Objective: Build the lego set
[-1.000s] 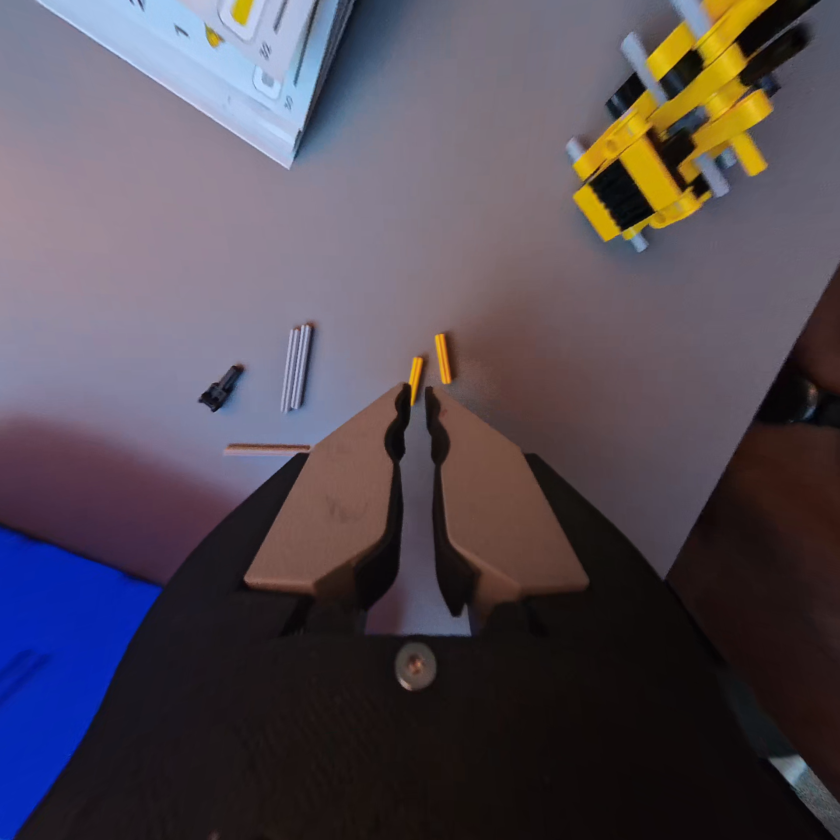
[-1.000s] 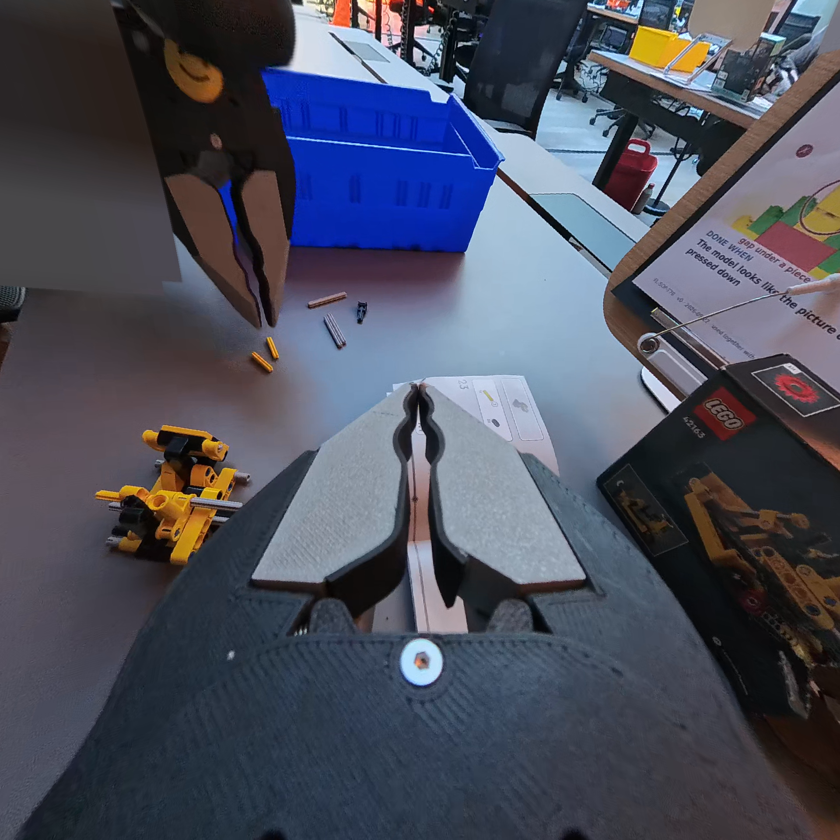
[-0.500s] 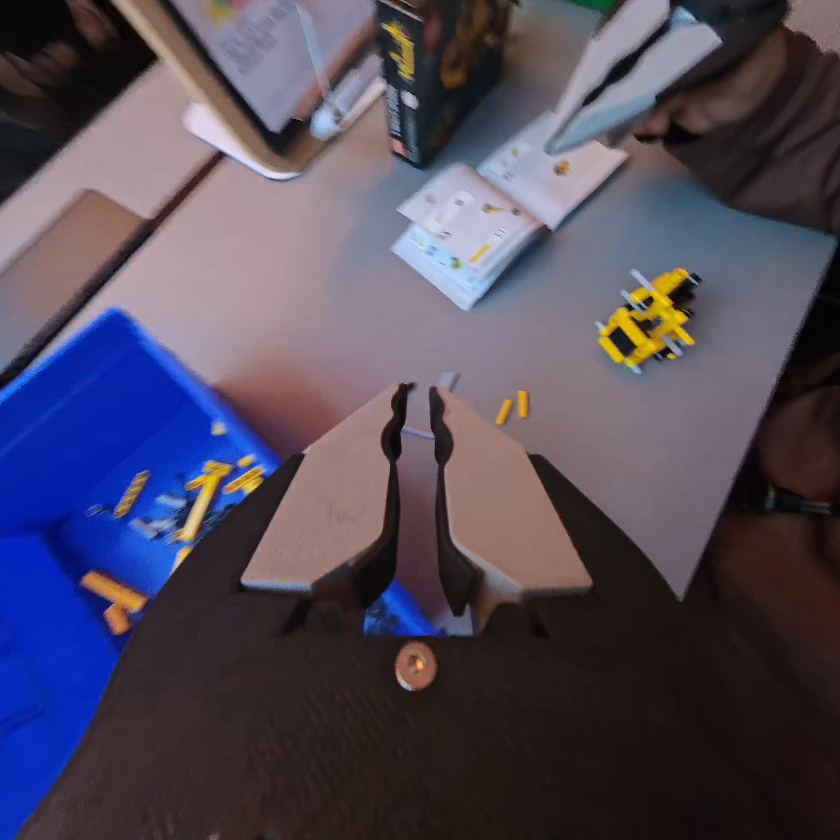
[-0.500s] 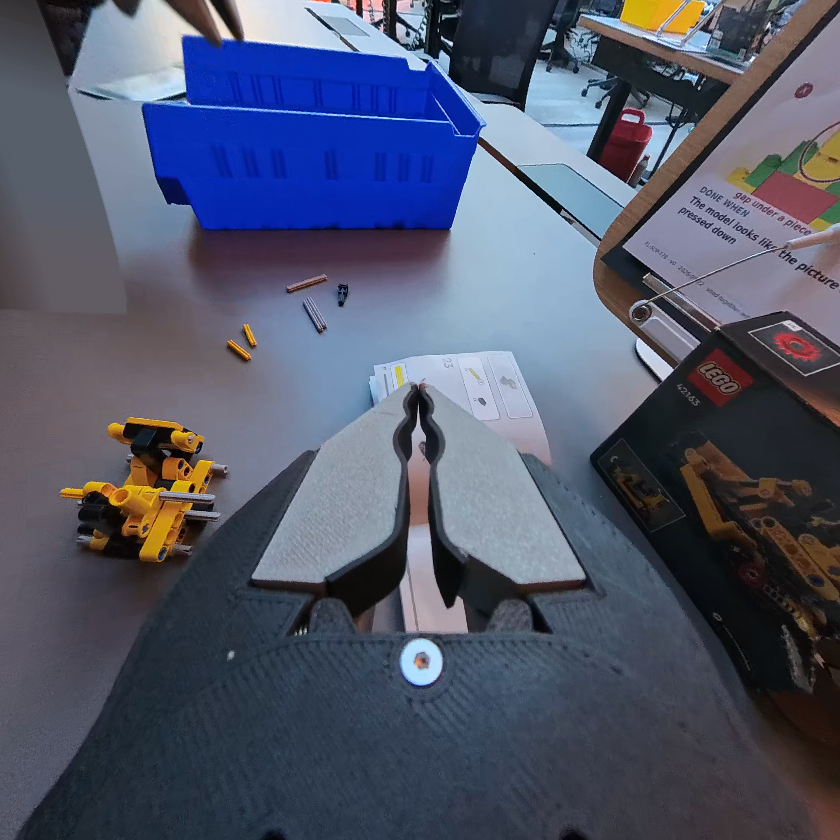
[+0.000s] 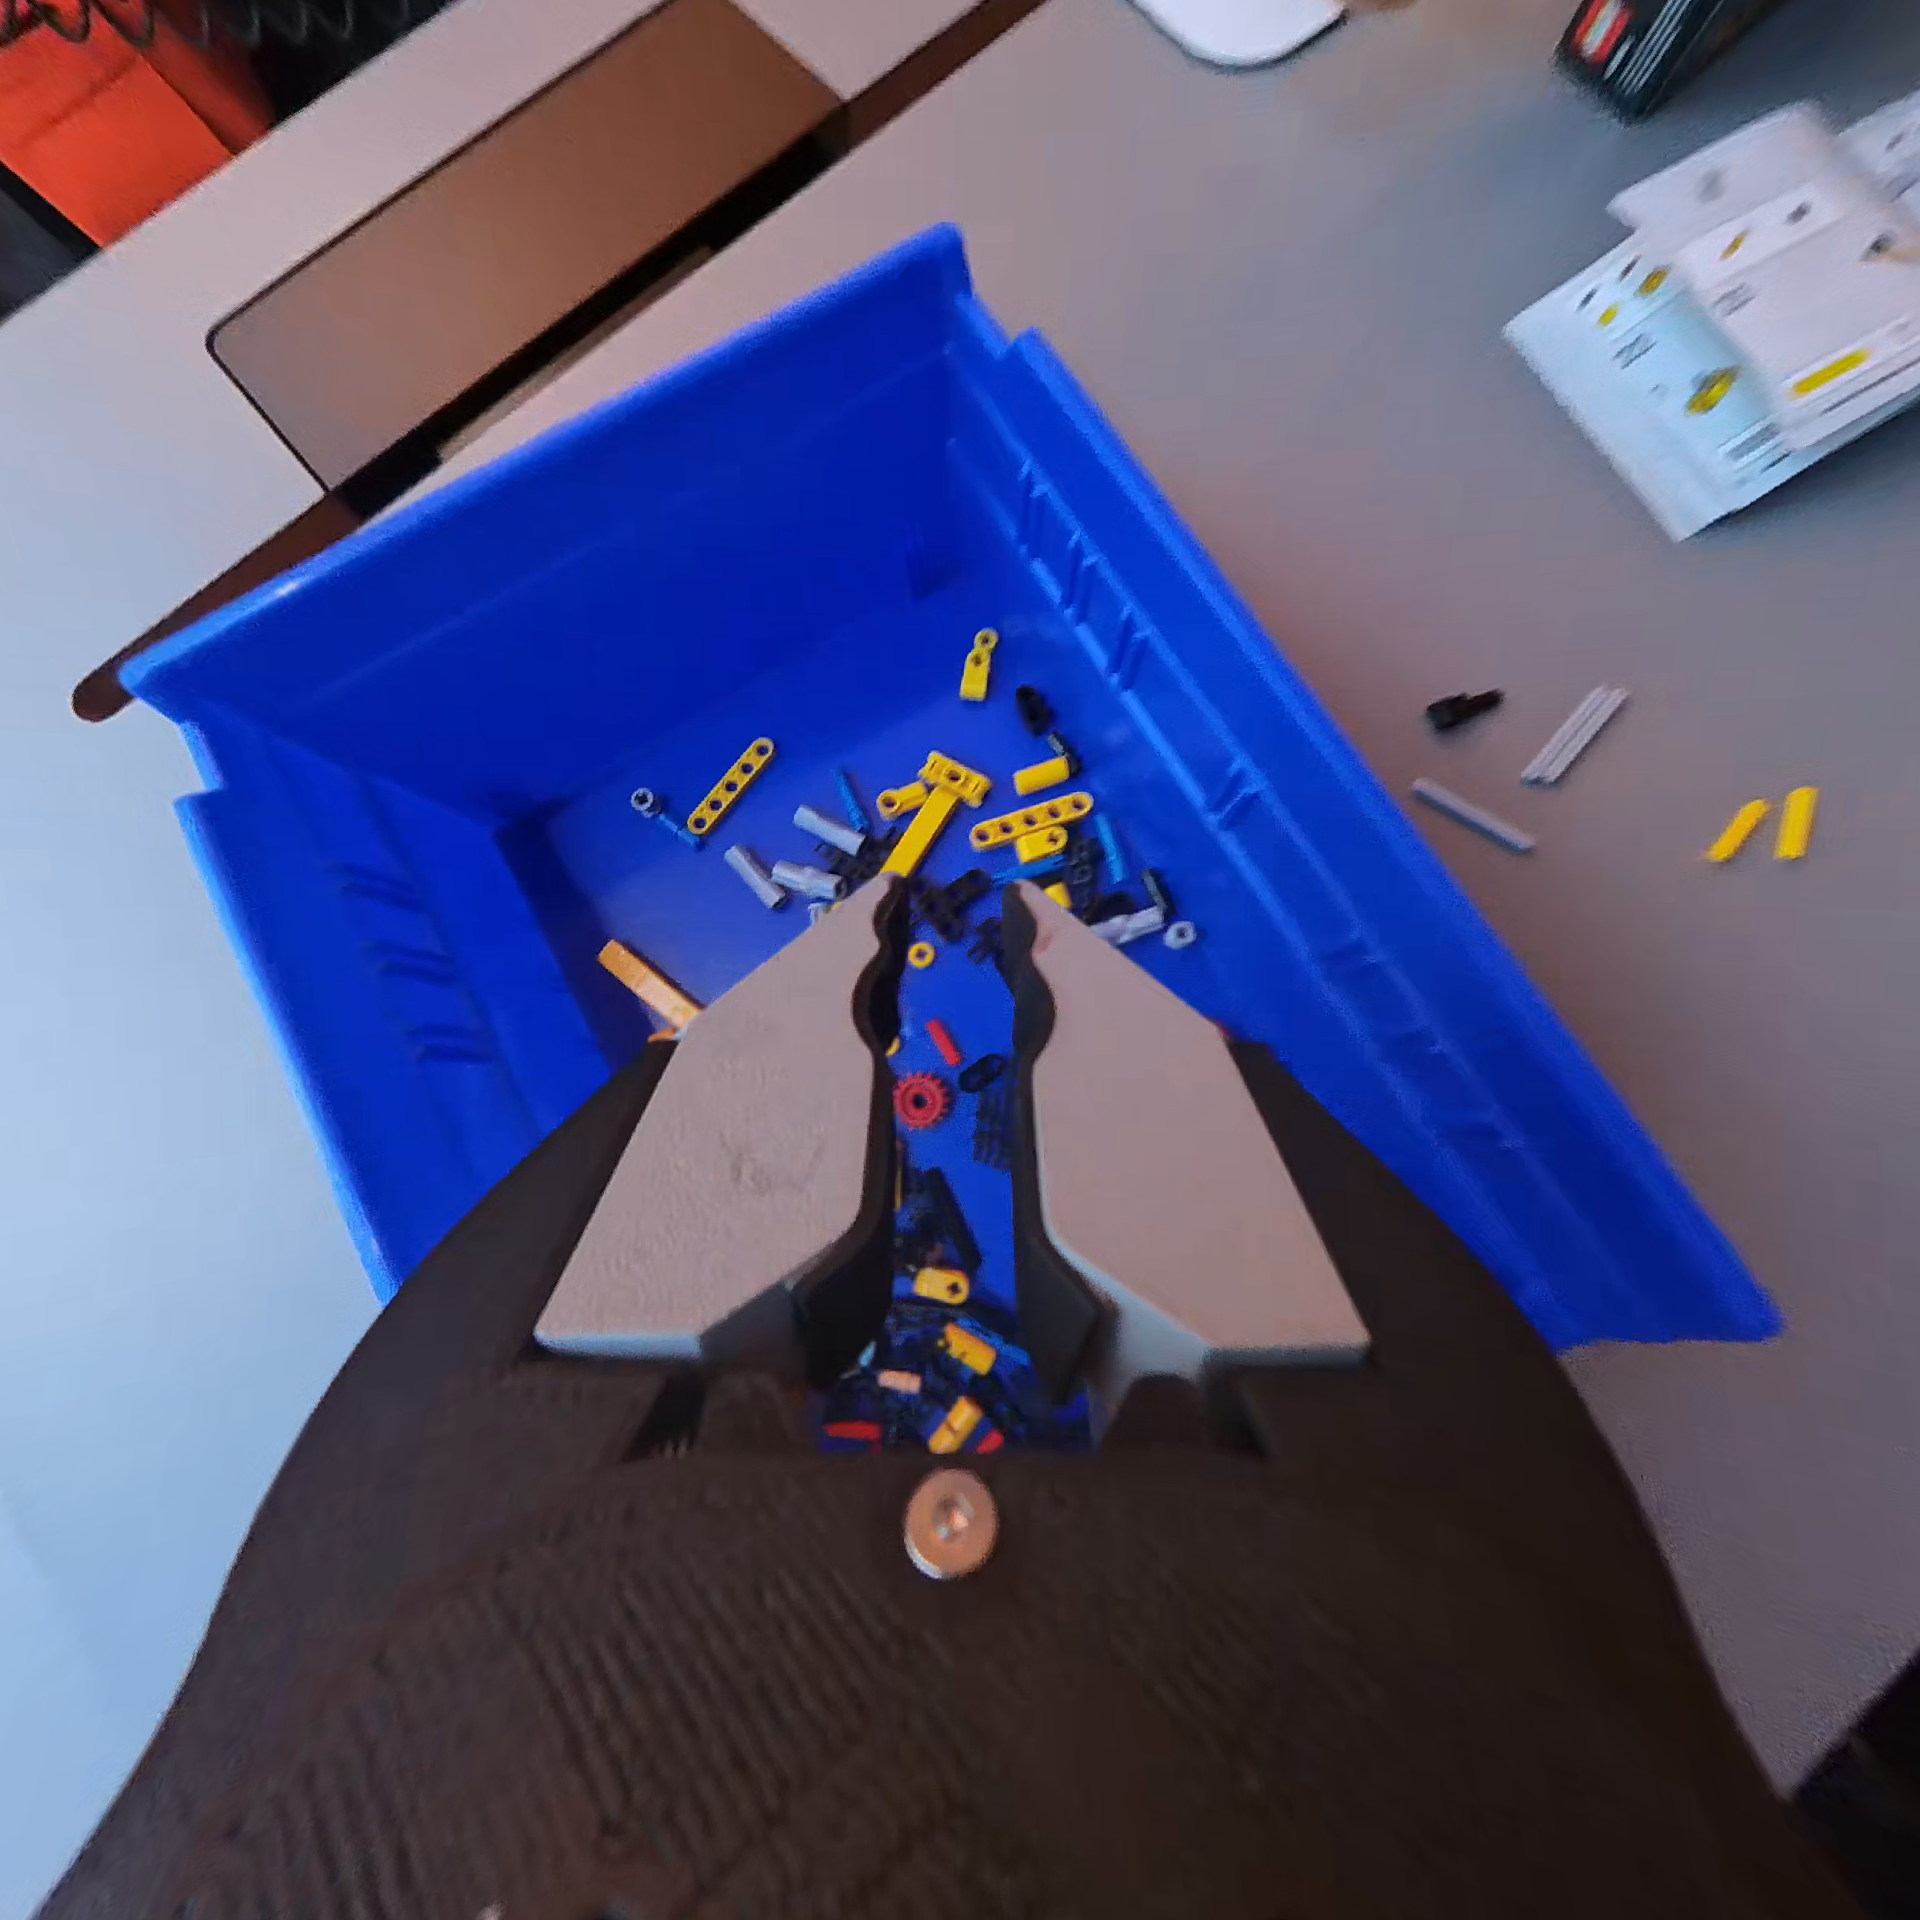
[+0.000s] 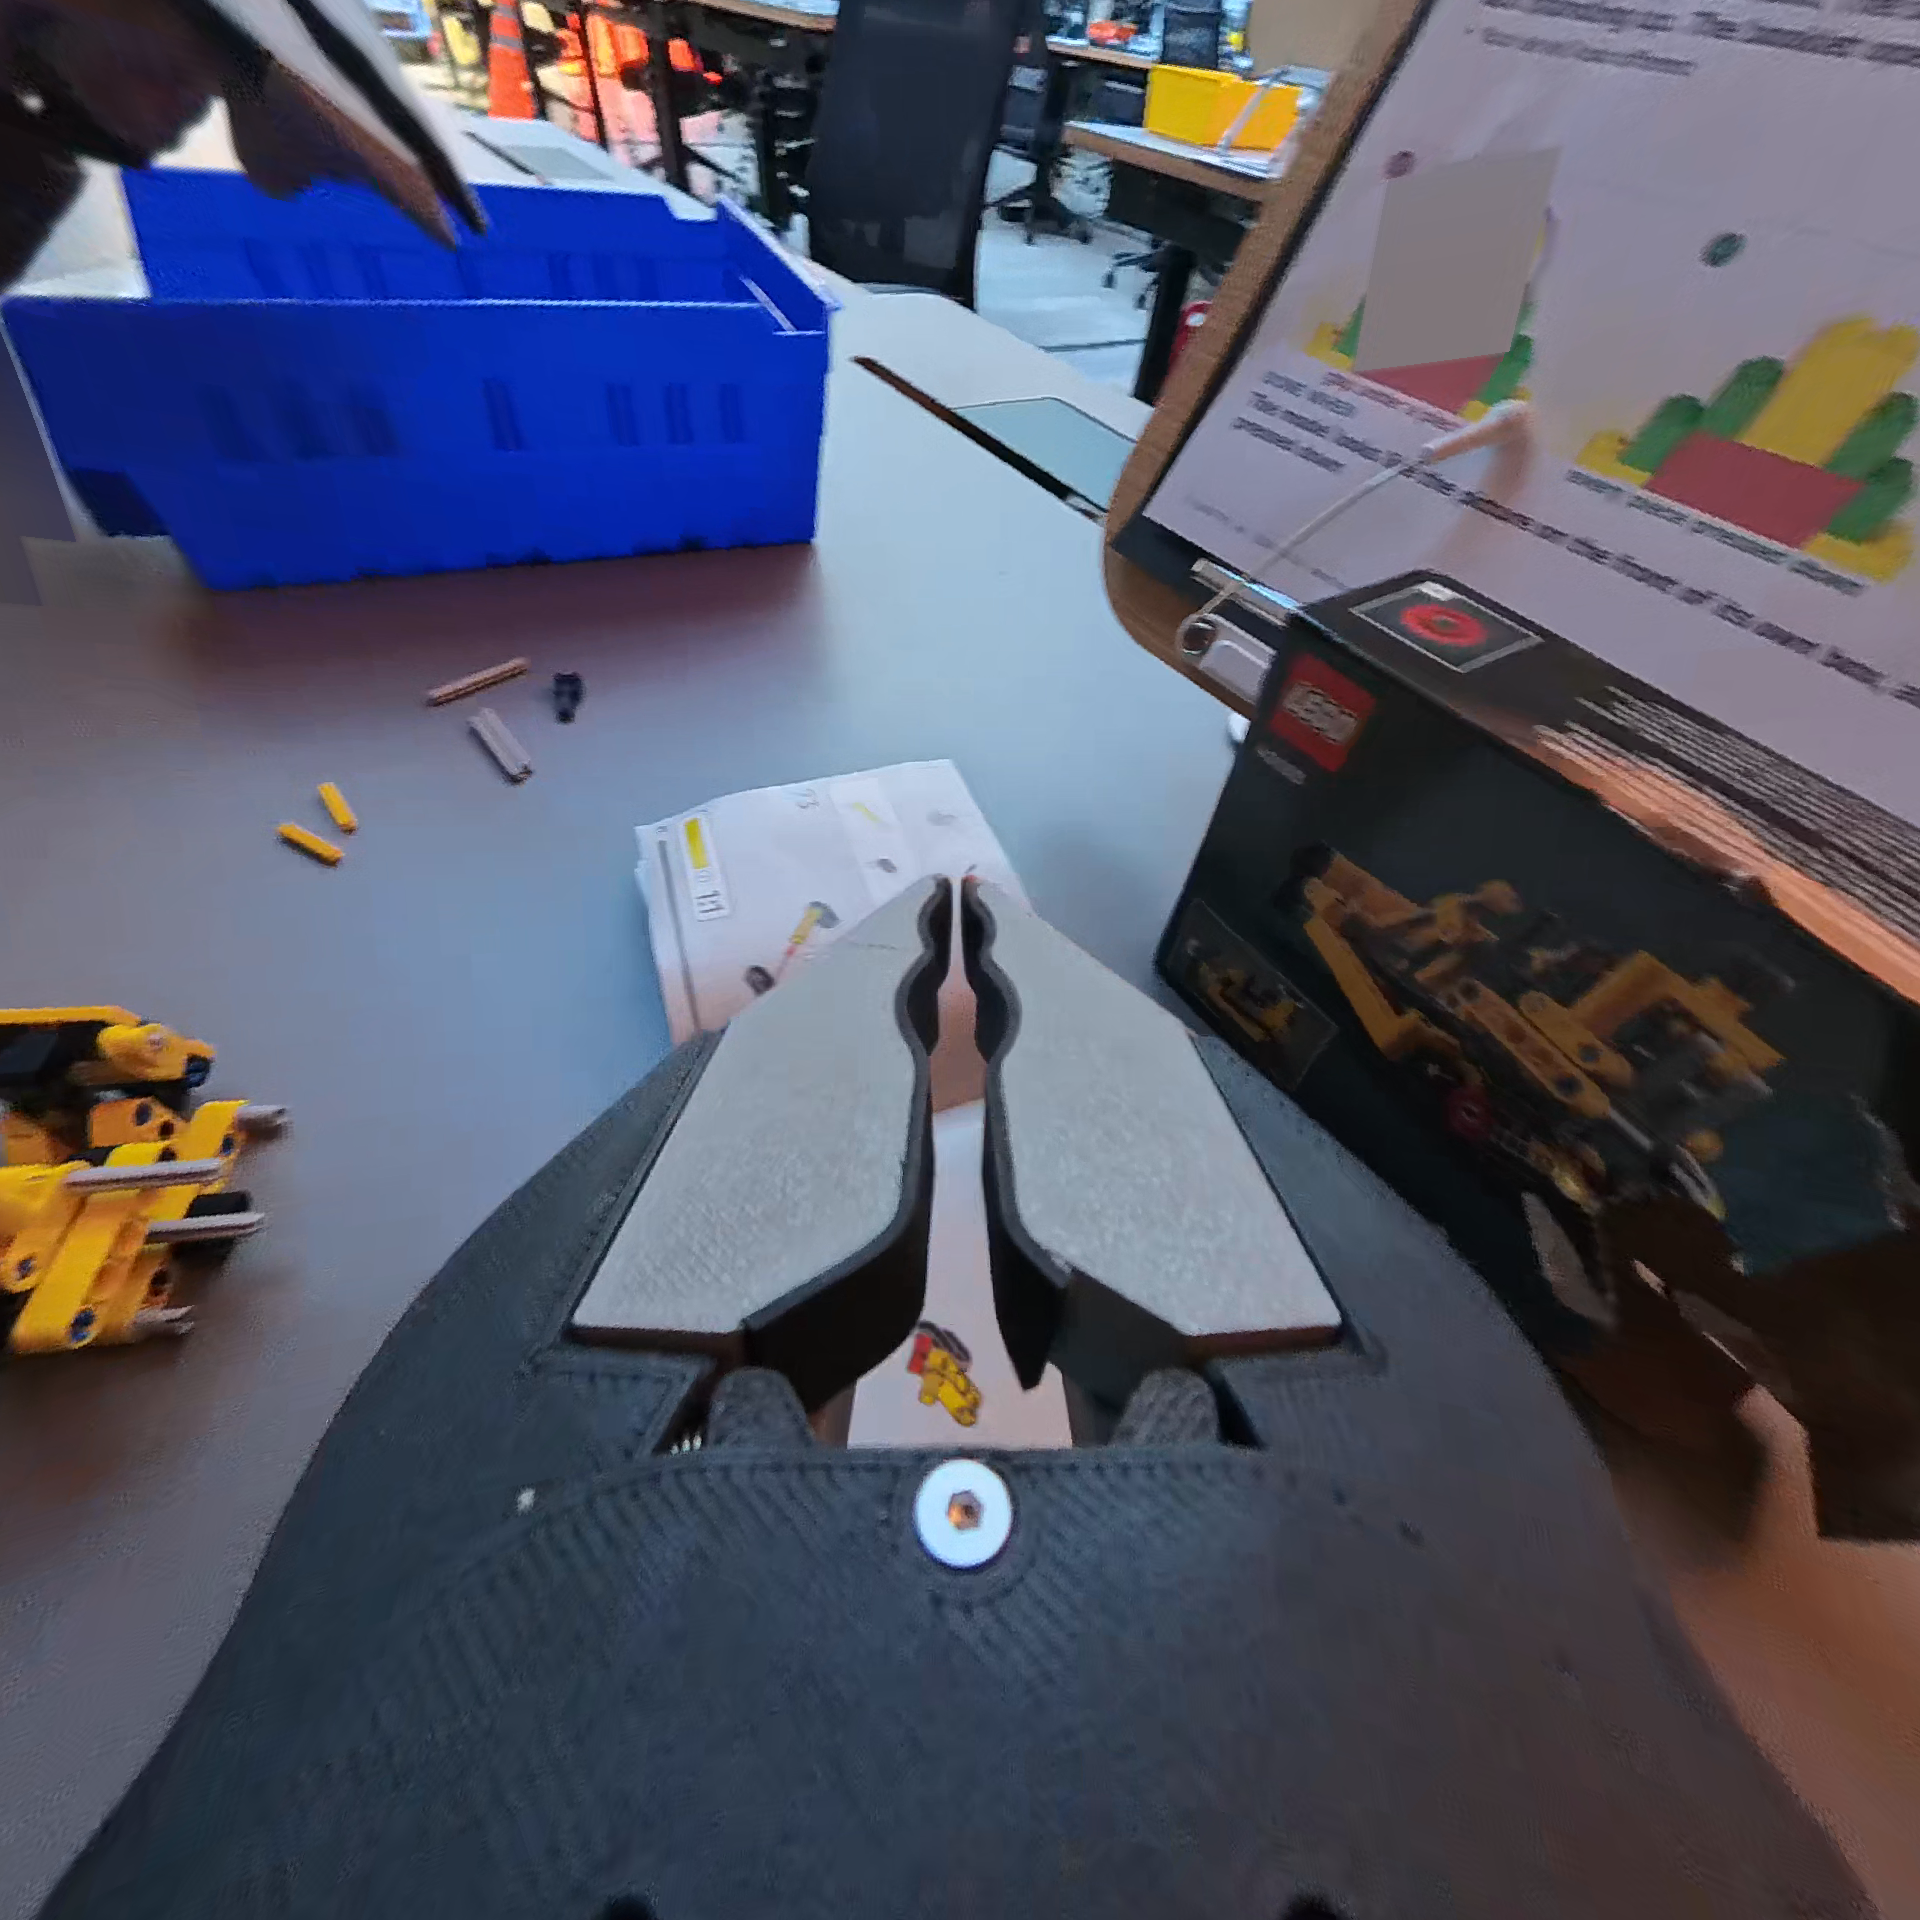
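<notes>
My left gripper (image 5: 956,894) hangs over the blue bin (image 5: 582,499), jaws a little apart and empty. Under it lie several loose yellow, grey and black pieces (image 5: 1029,826) and a red gear (image 5: 920,1101). My right gripper (image 6: 956,888) is shut and empty, just above the open instruction booklet (image 6: 790,862). The part-built yellow model (image 6: 94,1174) lies on the table at the left. Two short yellow axles (image 6: 322,821), grey axles (image 6: 501,744), a black pin (image 6: 565,694) and a brown axle (image 6: 478,681) lie between the bin and the booklet. The left gripper also shows in the right wrist view (image 6: 447,223).
The black set box (image 6: 1507,987) stands close to the right of my right gripper. A wooden board with a printed sheet (image 6: 1558,364) leans behind it. The bin (image 6: 468,436) stands at the back left. Office chairs and desks are beyond the table. Left tips to right tips: about 40 cm. The left tips stand about 11 cm off the red gear (image 5: 920,1101). The left tips stand about 20 cm off the black pin (image 6: 565,694). Seen from the left wrist view (image 5: 1466,707) as well.
My left gripper has swung from above the yellow axles to over the blue bin, and its jaws have parted a little. My right gripper has moved nearer the booklet and the box.
</notes>
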Demonstrator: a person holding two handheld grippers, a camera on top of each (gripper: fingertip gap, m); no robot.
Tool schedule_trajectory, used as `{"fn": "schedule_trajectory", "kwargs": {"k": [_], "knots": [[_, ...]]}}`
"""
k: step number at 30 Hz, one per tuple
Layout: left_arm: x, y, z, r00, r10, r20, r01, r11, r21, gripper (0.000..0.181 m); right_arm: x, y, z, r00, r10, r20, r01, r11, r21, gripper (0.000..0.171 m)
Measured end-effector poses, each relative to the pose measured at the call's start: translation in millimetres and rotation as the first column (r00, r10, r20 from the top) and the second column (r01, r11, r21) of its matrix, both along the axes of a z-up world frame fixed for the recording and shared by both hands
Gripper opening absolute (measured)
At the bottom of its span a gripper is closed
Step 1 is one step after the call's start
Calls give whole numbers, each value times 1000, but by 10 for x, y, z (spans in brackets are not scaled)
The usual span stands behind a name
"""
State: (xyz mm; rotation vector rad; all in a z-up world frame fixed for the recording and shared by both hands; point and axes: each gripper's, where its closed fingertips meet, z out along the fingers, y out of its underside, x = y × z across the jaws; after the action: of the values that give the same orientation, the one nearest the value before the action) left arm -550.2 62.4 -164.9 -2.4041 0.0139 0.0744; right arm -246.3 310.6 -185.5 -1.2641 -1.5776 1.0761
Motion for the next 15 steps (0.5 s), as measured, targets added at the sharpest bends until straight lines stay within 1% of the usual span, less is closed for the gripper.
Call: {"fn": "schedule_trajectory", "kwargs": {"k": [3, 6, 8, 12, 15], "knots": [[-186, -32, -146, 998, 31, -54, -32, 999, -16, 12, 3, 185, -13, 996, -84, -10, 84, 996, 0, 0], [-367, -126, -248, 992, 71, -106, -74, 997, -31, 14, -5, 296, -45, 990, -138, -10, 138, 990, 3, 3], [-435, -211, -267, 991, 88, -105, -91, 996, -25, 14, -27, 353, -65, 986, -169, -9, 169, 985, 17, 3], [-501, -315, -107, 987, 112, -117, -110, 994, 26, 14, -96, 414, -73, 978, -208, -10, 208, 977, 37, 3], [-663, -466, 103, 958, 217, -190, -204, 975, 84, 13, -110, 409, -68, 977, -213, -10, 213, 976, 53, 2]]}}
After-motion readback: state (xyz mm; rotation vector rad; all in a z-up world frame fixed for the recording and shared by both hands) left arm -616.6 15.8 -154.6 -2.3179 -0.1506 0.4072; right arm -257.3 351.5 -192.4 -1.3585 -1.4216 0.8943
